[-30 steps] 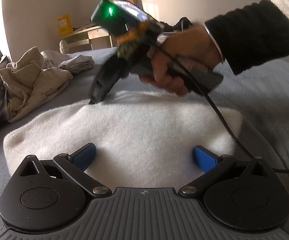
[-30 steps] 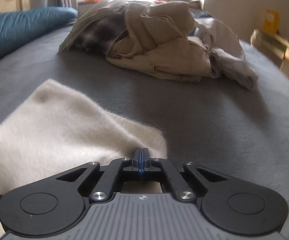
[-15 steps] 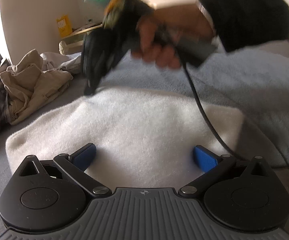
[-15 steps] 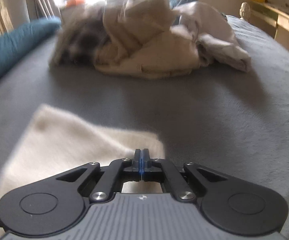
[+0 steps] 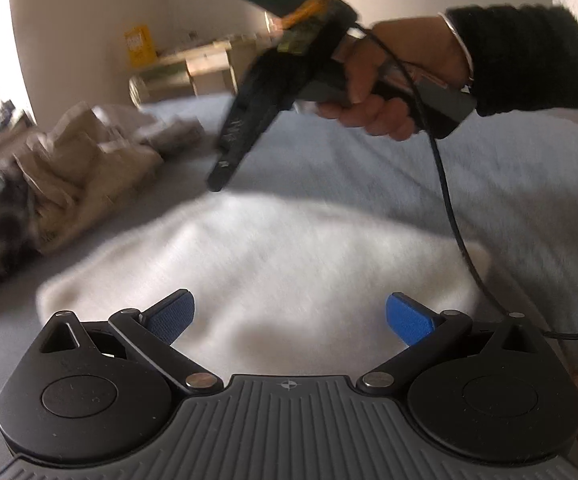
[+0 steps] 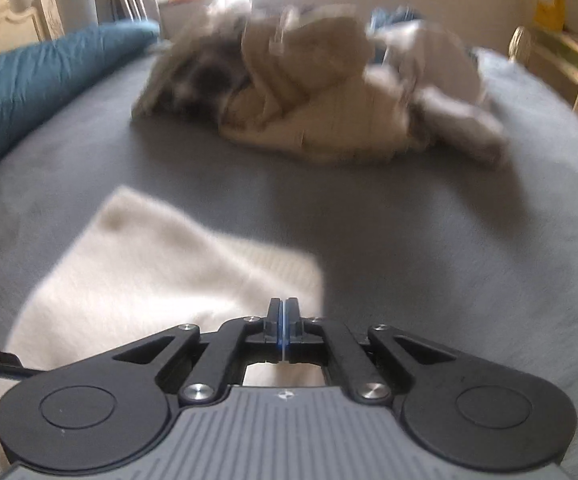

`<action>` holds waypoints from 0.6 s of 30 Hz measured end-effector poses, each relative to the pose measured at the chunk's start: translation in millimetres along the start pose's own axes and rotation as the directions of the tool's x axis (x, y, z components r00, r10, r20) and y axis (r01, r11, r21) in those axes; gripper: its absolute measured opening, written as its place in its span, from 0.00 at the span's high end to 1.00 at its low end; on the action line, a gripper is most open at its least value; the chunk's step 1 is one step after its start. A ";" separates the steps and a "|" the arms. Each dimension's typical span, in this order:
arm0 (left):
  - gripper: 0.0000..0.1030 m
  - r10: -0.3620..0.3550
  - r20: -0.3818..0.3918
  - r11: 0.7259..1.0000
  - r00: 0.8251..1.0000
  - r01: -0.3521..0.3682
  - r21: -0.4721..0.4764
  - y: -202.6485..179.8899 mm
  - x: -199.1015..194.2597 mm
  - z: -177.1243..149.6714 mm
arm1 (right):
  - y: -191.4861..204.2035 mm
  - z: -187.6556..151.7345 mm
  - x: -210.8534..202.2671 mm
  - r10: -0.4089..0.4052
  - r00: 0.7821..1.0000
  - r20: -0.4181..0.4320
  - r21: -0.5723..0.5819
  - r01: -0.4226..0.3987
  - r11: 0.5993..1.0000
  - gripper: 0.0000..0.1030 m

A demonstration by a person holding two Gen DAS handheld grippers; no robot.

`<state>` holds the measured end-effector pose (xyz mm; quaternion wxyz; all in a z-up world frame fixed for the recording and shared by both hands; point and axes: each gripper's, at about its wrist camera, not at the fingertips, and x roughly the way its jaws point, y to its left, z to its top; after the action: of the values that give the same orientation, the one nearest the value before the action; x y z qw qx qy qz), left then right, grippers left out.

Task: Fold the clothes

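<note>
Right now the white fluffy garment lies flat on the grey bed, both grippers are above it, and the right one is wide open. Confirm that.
Not quite: the right gripper is shut, its pads together, as the right wrist view shows. The white fluffy garment does lie flat on the grey bed, with both grippers above it.

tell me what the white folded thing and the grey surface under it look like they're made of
White folded garment: looks like fuzzy knit or fleece, matte, with a soft napped surface and woolly edges; motion blur leaves the exact weave open. Grey bed cover: seems a short-pile plush or brushed fabric, matte, smooth with gentle shading and no visible weave.
</note>
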<state>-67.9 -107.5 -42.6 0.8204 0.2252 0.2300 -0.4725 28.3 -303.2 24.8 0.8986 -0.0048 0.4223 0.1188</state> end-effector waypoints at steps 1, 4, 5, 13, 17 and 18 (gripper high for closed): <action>0.00 -0.001 0.011 1.000 1.000 0.002 -0.011 4.1 -5.0 2.9 | 0.0 2.0 -10.2 0.011 1.000 0.019 -0.010 -0.011 1.000 1.00; 0.01 0.010 0.008 0.998 1.000 -0.009 -0.059 15.3 -8.2 7.4 | 4.4 -0.6 -30.0 0.066 0.997 0.038 -0.038 -0.064 0.997 1.00; 0.04 0.014 -0.004 0.998 1.000 -0.014 -0.062 17.8 -4.4 7.4 | 8.1 -6.2 -29.5 0.090 0.996 0.021 -0.054 -0.088 0.995 1.00; 0.22 0.014 -0.093 0.987 0.996 -0.028 -0.158 28.7 19.5 -6.8 | 8.8 -52.0 15.6 0.072 0.996 -0.060 -0.043 -0.075 0.996 1.00; 0.33 0.005 -0.102 0.982 0.995 -0.024 -0.185 32.4 13.6 -2.7 | 20.0 -50.2 10.2 0.042 0.997 -0.060 -0.118 -0.049 0.992 1.00; 0.40 0.003 -0.102 0.980 0.995 -0.023 -0.196 34.7 10.7 -0.8 | 20.1 -46.4 4.5 0.045 0.997 -0.056 -0.103 -0.050 0.993 1.00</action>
<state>-32.8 -98.5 -44.3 0.8291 0.1679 0.3154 -0.4300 -8.5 -287.8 -6.6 0.8824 -0.0449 0.4395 0.1619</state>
